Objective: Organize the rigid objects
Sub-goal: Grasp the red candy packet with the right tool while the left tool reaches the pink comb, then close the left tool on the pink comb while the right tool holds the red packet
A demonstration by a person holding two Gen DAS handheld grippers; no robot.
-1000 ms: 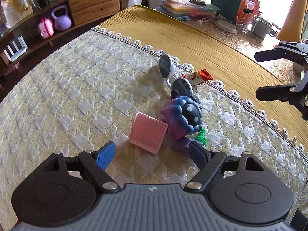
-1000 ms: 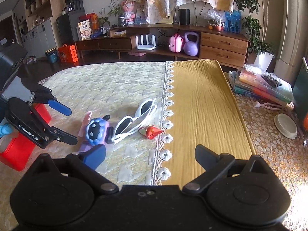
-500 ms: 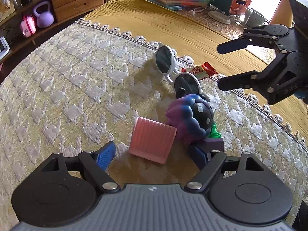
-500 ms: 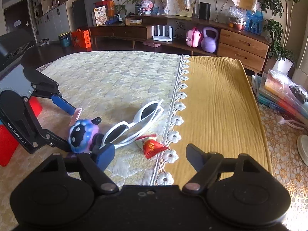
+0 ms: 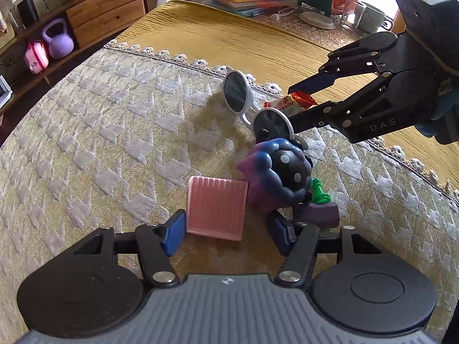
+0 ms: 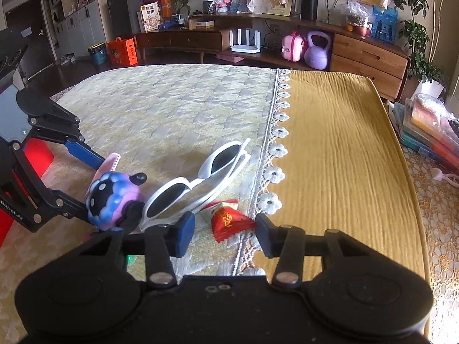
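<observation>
A pink ribbed comb (image 5: 215,207) lies between the open fingers of my left gripper (image 5: 226,233). A purple-blue grape toy (image 5: 279,172), a green chess piece (image 5: 319,190) and a purple block (image 5: 318,213) lie just right of it. White sunglasses (image 5: 252,104) lie beyond. My right gripper (image 6: 222,235) is open around a red snack packet (image 6: 228,222), with the sunglasses (image 6: 206,177) just left of it. The right gripper also shows in the left wrist view (image 5: 295,104).
A red bin (image 6: 25,177) stands at the left behind the left gripper (image 6: 74,177). The cream cloth (image 6: 172,109) meets a yellow cloth (image 6: 330,149) along a lace edge. Stacked folders (image 5: 252,0), a glass and cups stand at the far end.
Both grippers have moved in toward the pile. The left now straddles the pink comb, the right now straddles the red packet. Both jaws stay open.
</observation>
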